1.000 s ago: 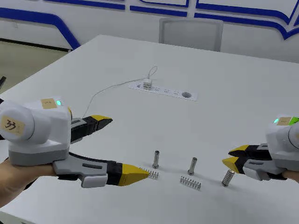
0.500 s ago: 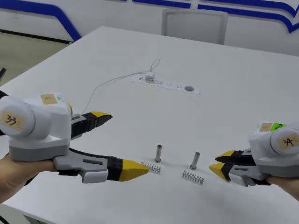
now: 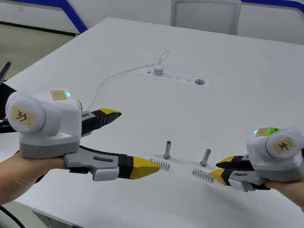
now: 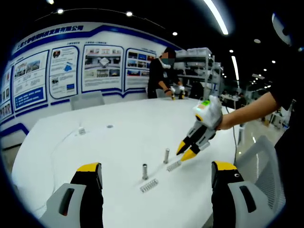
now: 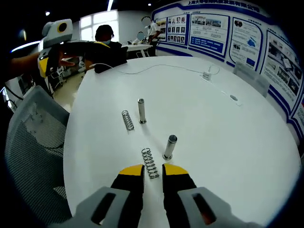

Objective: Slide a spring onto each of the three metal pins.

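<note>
Two bare metal pins stand upright on the white table. One loose spring lies by the left pin, just off the lower fingertip of my left gripper, whose jaws are spread wide open. A second loose spring lies in front of the right pin. My right gripper is narrowly open right at that spring. In the right gripper view the spring has its near end reaching the gap of the right gripper, beside a pin.
A white power strip with a plug and a thin cable lies farther back on the table. A grey chair stands at the far edge. The near table edge runs just below both grippers. A mesh chair is beside the table.
My right gripper has moved left up to the right-hand spring and now covers the third pin, which carries a spring. My left gripper has held its place.
</note>
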Demonstrator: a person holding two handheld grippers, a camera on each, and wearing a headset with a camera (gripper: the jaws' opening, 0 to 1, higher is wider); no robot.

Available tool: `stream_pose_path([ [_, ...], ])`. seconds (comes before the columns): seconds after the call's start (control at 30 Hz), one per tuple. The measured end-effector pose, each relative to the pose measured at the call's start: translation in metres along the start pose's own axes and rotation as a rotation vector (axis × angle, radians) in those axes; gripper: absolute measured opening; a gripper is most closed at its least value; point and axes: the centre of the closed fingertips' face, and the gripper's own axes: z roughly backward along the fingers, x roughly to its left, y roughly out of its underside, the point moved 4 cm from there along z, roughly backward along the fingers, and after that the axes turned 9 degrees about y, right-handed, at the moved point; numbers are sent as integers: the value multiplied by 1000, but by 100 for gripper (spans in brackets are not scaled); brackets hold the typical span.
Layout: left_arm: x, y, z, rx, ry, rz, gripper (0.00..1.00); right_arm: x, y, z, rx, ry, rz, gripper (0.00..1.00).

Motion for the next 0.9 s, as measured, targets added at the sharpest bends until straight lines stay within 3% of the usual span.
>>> stream_pose_path([
  [0.3,4,5,7,7,-19,15,97,5,6,-14,33,-30,21,15],
  [0.83,7,9,10,17,-28,23,97,9,20,-23,88,-60,53,15],
  [0.9,8,10,11,21,-34,22,97,9,19,-22,76,-61,48,14],
])
